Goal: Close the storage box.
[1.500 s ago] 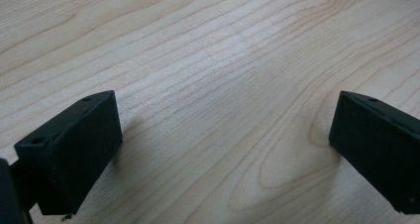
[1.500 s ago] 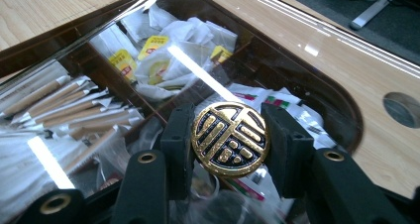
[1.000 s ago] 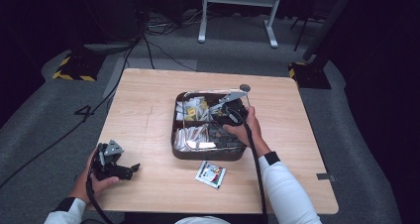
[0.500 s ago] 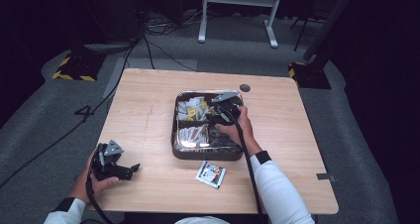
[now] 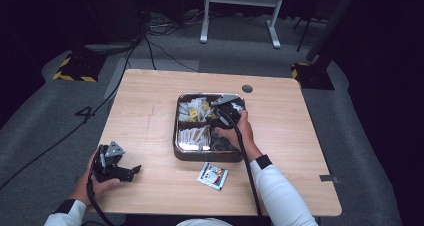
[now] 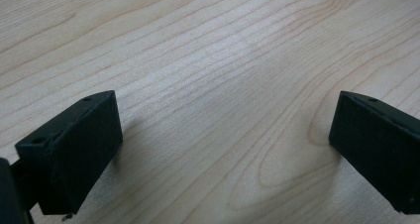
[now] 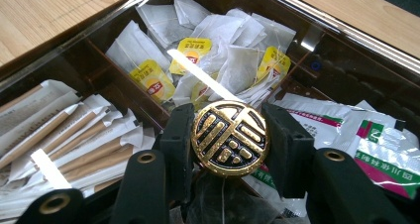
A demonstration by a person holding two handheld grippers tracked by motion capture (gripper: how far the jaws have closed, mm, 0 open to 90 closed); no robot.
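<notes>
The right claw (image 7: pixel 230 140) was clenched on a round black knob with a raised gold character (image 7: pixel 230 138), its two black jaws pressing the knob's left and right edges. In the right claw's own view the knob sat at the middle of a dark, glossy, square tray with dividers (image 7: pixel 114 68), where the inner walls met. From above, the right claw (image 5: pixel 226 108) hovered over the tray (image 5: pixel 176 136), which stood near the middle of the pale wooden table (image 5: pixel 145 101), the person's right hand behind it.

The far compartment held a heap of white tea bags with yellow tags (image 7: pixel 218 40). To the left lay paper-wrapped wooden stirrers (image 7: pixel 64 135), and to the right were white sachets printed in green and red (image 7: pixel 376 144).

A small printed white sachet (image 5: pixel 212 175) lay flat on the table just in front of the tray, apart from it.

The left claw (image 5: pixel 131 170) rested near the table's front left corner, well apart from the tray. Its jaws stood wide and released in the left claw's own view (image 6: pixel 225 149), with bare wood between them.
</notes>
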